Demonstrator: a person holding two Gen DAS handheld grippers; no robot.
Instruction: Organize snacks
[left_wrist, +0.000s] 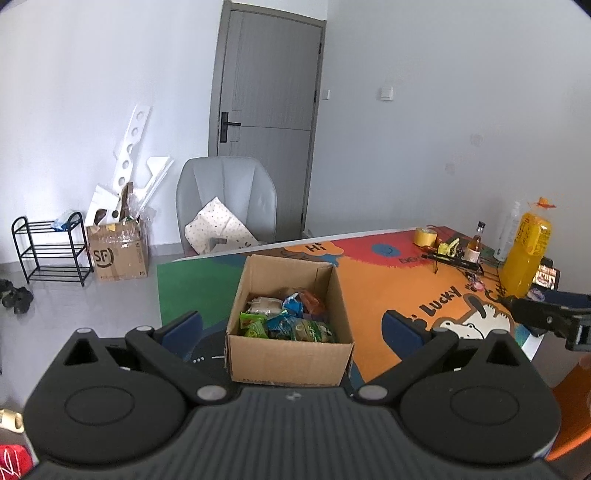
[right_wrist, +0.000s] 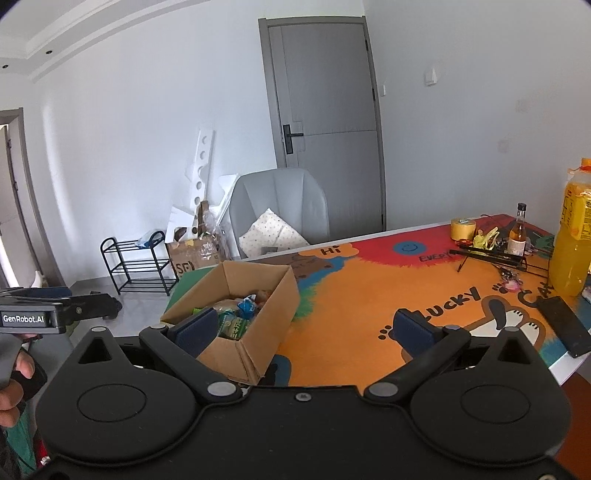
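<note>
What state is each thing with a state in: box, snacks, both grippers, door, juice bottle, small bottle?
cardboard box: open-topped, upright on the table mat.
snack packets: inside the box, none held.
left gripper: open, empty.
right gripper: open, empty.
door: closed.
orange juice bottle: upright, nearly full.
small glass bottle: upright, capped.

Home room: shoe rack (left_wrist: 51, 249), door (left_wrist: 267, 114)

A grey door (left_wrist: 266, 85) stands in the white wall (left_wrist: 92, 74). Left of the door are a grey chair (left_wrist: 226, 199) and a black rack (left_wrist: 51, 247) on the grey floor (left_wrist: 74, 314).
</note>
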